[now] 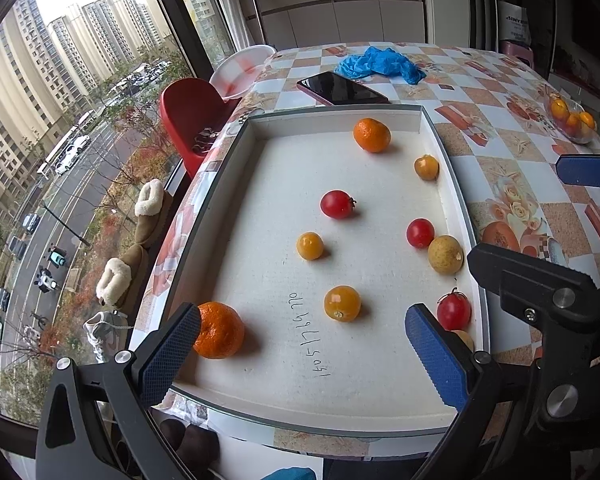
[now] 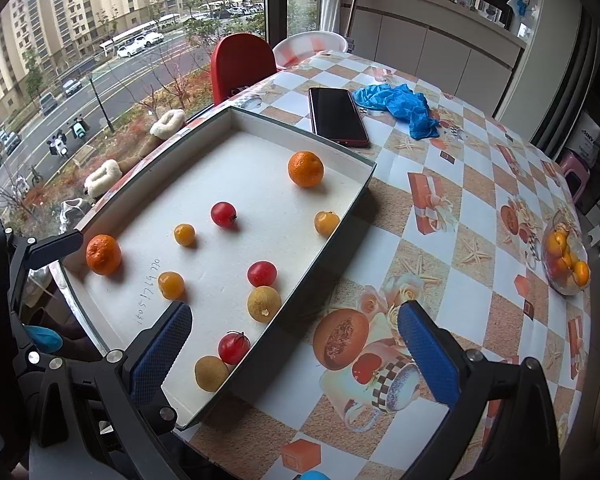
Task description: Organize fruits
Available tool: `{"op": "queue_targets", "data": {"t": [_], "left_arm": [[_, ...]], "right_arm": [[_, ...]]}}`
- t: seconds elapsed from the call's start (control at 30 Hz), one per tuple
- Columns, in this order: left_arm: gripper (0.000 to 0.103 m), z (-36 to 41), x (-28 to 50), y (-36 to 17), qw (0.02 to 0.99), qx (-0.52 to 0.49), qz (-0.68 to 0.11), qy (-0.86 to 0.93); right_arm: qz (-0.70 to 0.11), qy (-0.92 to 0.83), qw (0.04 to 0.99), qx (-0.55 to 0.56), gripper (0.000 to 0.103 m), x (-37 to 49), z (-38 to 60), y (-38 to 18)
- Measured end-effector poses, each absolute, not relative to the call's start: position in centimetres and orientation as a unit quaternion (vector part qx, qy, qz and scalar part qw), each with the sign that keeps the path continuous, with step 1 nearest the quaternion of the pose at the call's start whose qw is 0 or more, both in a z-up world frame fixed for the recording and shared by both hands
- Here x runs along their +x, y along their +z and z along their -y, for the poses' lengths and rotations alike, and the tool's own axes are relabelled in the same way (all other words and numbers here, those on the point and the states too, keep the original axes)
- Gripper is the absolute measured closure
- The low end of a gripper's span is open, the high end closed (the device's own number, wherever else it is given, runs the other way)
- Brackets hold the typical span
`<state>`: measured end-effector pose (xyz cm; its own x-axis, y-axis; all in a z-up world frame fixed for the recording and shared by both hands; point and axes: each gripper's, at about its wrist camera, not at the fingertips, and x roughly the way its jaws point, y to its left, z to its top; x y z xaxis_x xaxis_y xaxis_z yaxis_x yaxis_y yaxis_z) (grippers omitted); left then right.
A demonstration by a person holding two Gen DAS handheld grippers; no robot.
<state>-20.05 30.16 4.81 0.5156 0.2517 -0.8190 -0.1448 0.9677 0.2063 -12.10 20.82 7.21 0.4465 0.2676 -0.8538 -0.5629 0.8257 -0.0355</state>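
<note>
1. Left wrist view: left tongs [image 1: 300, 344], jaws wide apart and holding nothing, hover over the near end of a shallow white tray [image 1: 340, 412].
2. Near mandarin [image 1: 219, 330]: in the tray's near-left corner, just beside the left blue pad; the closest fruit to these tongs. Round, so no long axis to line up with.
3. Yellow tomato [image 1: 342, 303]: almost straight ahead between the pads, a little farther in.
4. Other tray contents, loosely scattered: far mandarin [image 1: 372, 135], red tomatoes such as one mid-tray [image 1: 337, 204], smaller yellow tomatoes, and tan longans [image 1: 445, 254] along the right wall.
5. Right tongs [image 2: 296, 336]: jaws also apart and empty, straddling the tray's right wall; a red tomato [image 2: 233, 347] and a longan [image 2: 211, 373] lie nearest them, in the near-right corner.
6. Judgement: the left arm is better placed for the near mandarin, the right for the corner pair.
7. Glass bowl [image 2: 566, 260]: already holds orange fruit, well apart from the tray at the right side, a likely destination.
8. Tabletop [image 2: 440, 216]: checked, fruit-printed oilcloth carrying a dark phone [image 2: 337, 117] and crumpled blue gloves [image 2: 404, 106].
9. Room: tall window overlooking a street and tower blocks; red chair [image 2: 240, 64]; white cabinets behind.
</note>
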Motion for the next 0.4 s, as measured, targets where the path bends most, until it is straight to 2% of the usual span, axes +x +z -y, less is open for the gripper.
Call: {"op": "queue_targets", "data": {"t": [0.4], "left_arm": [[0.0,-30.26,-20.31,5.01,0.872,0.045,-0.476,0.102]], "right_arm": [[-0.463,0.254,0.835,-0.156,0.0,-12.47,-21.03,7.04]]}}
